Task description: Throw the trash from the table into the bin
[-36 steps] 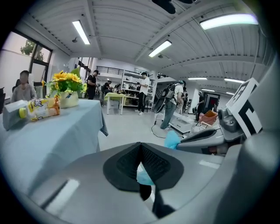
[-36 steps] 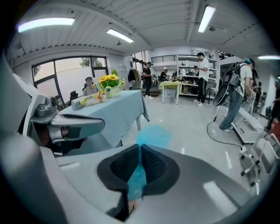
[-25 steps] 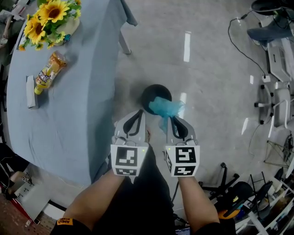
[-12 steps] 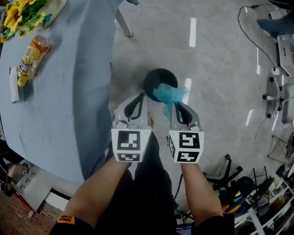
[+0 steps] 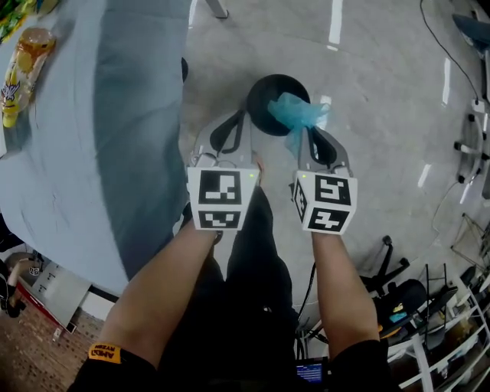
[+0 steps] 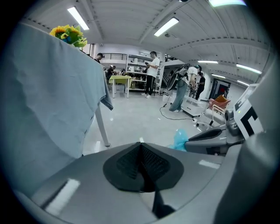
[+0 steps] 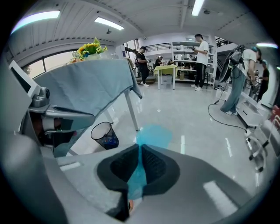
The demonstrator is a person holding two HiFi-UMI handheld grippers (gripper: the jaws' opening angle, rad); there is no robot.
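Blue plastic scrap [image 5: 297, 115]: head view, pinched in right gripper [image 5: 308, 132], overlapping the rim of the black bin [image 5: 264, 90] on the floor by the table [image 5: 92, 153]. Left gripper [image 5: 243, 115] is alongside.

Left gripper view: jaws together, nothing btwn.

Right gripper view: jaws clamped on scrap, bin sits off to the left.

Risk: the light film may drift or cling to the pads on release and miss the bin.

A table [image 5: 92, 153] draped in a blue-grey cloth [image 5: 145, 92] carries a yellow snack packet [image 5: 21, 65] near sunflowers [image 5: 17, 9] at its far edge. Beside it, a black bin [image 5: 264, 98] stands on the glossy grey floor [image 5: 383, 99].
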